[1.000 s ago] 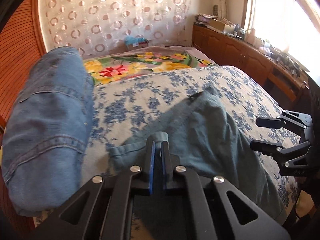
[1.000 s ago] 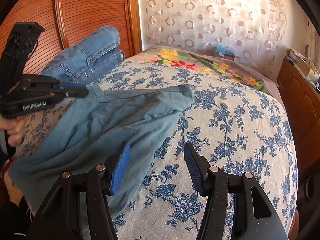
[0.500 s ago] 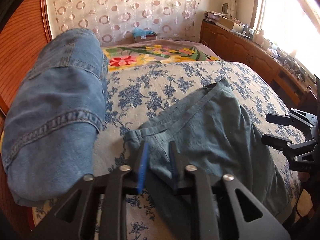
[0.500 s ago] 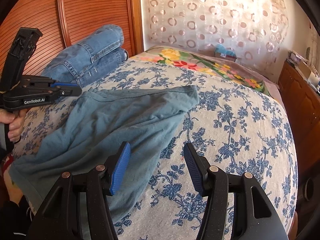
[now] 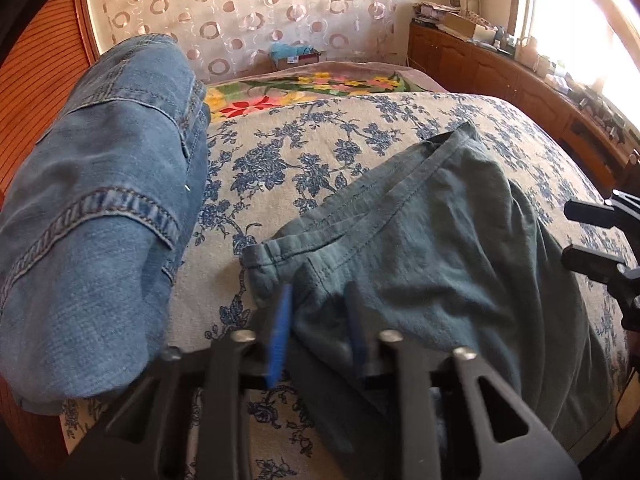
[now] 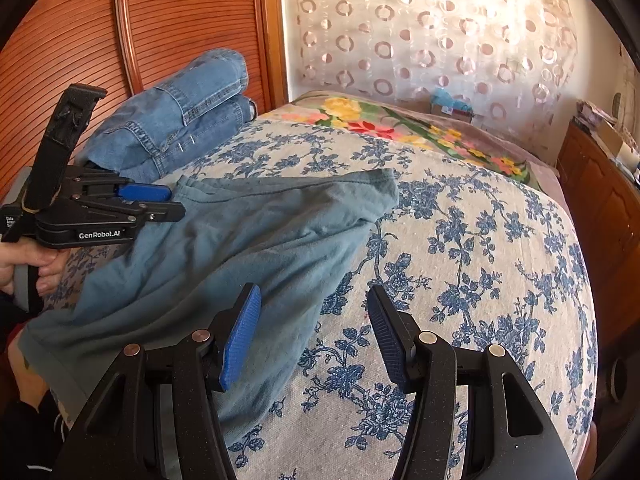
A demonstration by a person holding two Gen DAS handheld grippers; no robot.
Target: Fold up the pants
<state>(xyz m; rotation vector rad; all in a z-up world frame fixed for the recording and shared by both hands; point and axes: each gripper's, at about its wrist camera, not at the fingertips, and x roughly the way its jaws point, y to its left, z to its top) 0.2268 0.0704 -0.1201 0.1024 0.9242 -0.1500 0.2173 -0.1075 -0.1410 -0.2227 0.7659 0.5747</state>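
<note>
Fingers of the left gripper (image 5: 318,326) were closing on a fold of the soft teal-green cotton pants (image 5: 432,264), and the cloth sat between the blue pads.

Pants lay spread and rumpled on the blue-flowered cream bedspread (image 6: 460,240), with one end hanging over the near edge of the bed, so the folding looked only just started and most of it was left to do. The right gripper (image 6: 312,336) hung with its fingers (image 6: 240,332) spread apart and nothing between them, just above the edge of the pants. A stack of folded blue denim jeans (image 5: 100,208) rested beside them by the brown slatted wooden headboard (image 6: 172,20). White letters on the left gripper's side read "GenRobot.AI".
</note>
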